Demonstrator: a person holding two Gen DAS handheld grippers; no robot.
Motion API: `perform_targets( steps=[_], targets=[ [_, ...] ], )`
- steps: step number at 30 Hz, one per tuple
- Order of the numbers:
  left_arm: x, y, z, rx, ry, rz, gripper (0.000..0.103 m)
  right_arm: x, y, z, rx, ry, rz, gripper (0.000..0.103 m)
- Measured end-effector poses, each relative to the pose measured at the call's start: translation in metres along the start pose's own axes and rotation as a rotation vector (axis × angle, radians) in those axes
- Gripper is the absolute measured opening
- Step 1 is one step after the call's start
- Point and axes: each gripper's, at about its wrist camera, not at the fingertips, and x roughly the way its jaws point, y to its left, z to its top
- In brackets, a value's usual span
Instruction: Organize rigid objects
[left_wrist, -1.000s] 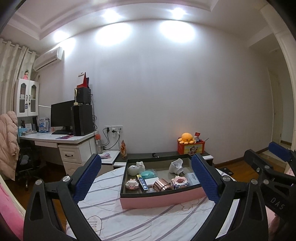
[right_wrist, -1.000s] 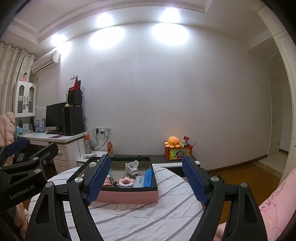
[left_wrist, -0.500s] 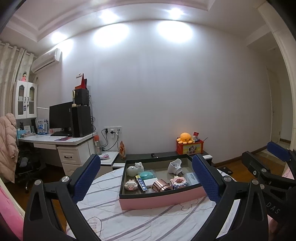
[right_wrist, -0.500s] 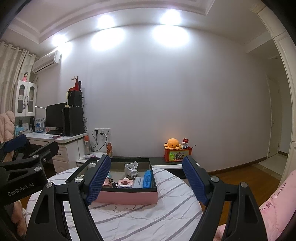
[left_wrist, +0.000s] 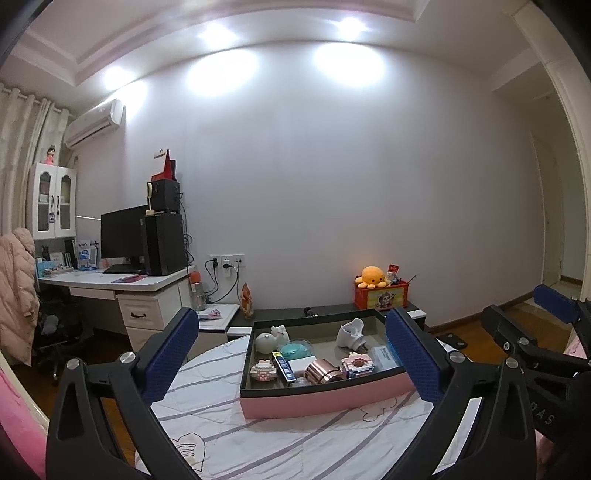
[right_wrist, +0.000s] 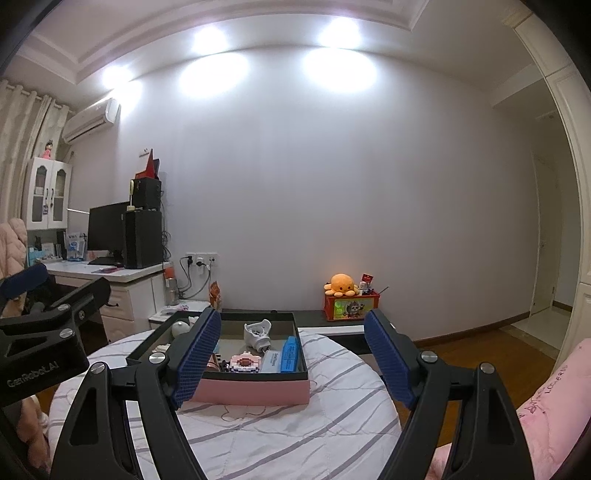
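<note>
A pink box (left_wrist: 325, 400) with a dark rim sits on a round table with a striped white cloth (left_wrist: 258, 439). It holds several small items: a copper cylinder (left_wrist: 325, 372), a pink block toy (left_wrist: 355, 363), a white round lamp (left_wrist: 266, 342), a white figurine (left_wrist: 351, 332). The box also shows in the right wrist view (right_wrist: 255, 391) with a blue case (right_wrist: 290, 354) inside. My left gripper (left_wrist: 291, 358) is open and empty, held before the box. My right gripper (right_wrist: 291, 363) is open and empty, to the right of the left one.
A desk with a monitor and speakers (left_wrist: 144, 243) stands at the left. A low dark bench holds a red box with an orange plush octopus (left_wrist: 373, 277). A pink coat (left_wrist: 14, 291) hangs at far left. Pink bedding (right_wrist: 550, 402) lies at right.
Both grippers have tilted slightly, so the box and table sit a little lower in view. Both stay open and empty.
</note>
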Motion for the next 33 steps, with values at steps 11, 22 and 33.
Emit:
perform_targets(
  steps=[11,22,33],
  targets=[
    [-0.0011,0.0010,0.0029,-0.003,0.000,-0.002,0.103,-0.0016,0.0019,-0.0009,-0.021,0.003,0.000,0.081],
    [-0.0021,0.0020,0.0049,-0.006,0.000,-0.007,0.103,-0.0062,0.0031,0.0007,-0.020,-0.016,-0.012,0.081],
    [-0.0001,0.0039,0.0046,-0.008,0.005,0.003,0.103,-0.0067,0.0028,0.0026,-0.008,-0.026,-0.020,0.081]
  ],
)
